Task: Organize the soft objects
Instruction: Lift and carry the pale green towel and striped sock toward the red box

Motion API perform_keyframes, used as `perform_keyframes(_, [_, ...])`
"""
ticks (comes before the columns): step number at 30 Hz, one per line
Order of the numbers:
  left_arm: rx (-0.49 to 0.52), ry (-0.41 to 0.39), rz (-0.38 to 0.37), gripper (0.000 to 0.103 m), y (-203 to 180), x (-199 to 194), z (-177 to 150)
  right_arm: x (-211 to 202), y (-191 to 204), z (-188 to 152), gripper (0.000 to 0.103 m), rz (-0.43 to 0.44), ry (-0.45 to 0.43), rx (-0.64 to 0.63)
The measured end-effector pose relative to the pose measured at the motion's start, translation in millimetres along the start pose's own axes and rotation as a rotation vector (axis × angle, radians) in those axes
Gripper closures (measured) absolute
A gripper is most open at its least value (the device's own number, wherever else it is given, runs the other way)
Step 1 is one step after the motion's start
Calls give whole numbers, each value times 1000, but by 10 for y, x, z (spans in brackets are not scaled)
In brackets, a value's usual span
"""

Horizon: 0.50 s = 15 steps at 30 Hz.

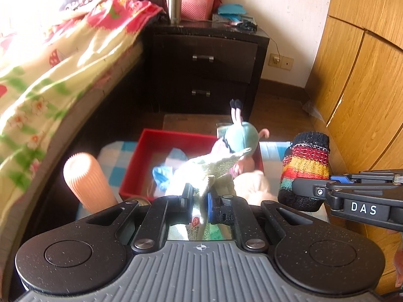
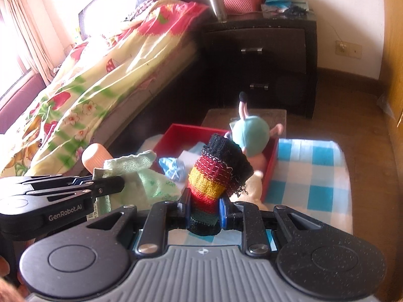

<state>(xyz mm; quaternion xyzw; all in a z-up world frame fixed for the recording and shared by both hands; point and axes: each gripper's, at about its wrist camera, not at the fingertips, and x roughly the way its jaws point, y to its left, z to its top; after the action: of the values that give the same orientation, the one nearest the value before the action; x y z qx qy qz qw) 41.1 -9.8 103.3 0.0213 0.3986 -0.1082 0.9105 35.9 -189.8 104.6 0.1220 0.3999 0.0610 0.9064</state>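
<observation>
- Red box [image 2: 270, 161] on the checked cloth [image 2: 309, 176], holding a plush toy [image 2: 252, 133].
- Striped knit pouch [image 2: 211, 183] clamped between the right gripper [image 2: 205, 211] fingers, above the cloth.
- Pale green cloth [image 1: 214, 168] pinched in the left gripper [image 1: 199, 201] fingers, over the box.

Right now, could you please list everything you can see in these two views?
Red plastic bin: one, on checked cloth.
Blue-and-white checked cloth: one, floor.
Pink plush toy in teal dress: one, upside down in bin.
Light blue crumpled item: one, in bin.
Peach ribbed cylinder: one, left of bin.
Dark wooden nightstand: one, behind bin.
Pink basket: one, on nightstand.
Steel flask: one, on nightstand.
Floral quilt: one, bed.
Left gripper: shut on pale green towel.
Right gripper: shut on striped knitted sock.
</observation>
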Motion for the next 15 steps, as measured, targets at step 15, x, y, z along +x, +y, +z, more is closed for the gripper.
perform_keyframes(15, [32,-68,78,95,-28,80,589,23,116,597,103,-20,-83,-38])
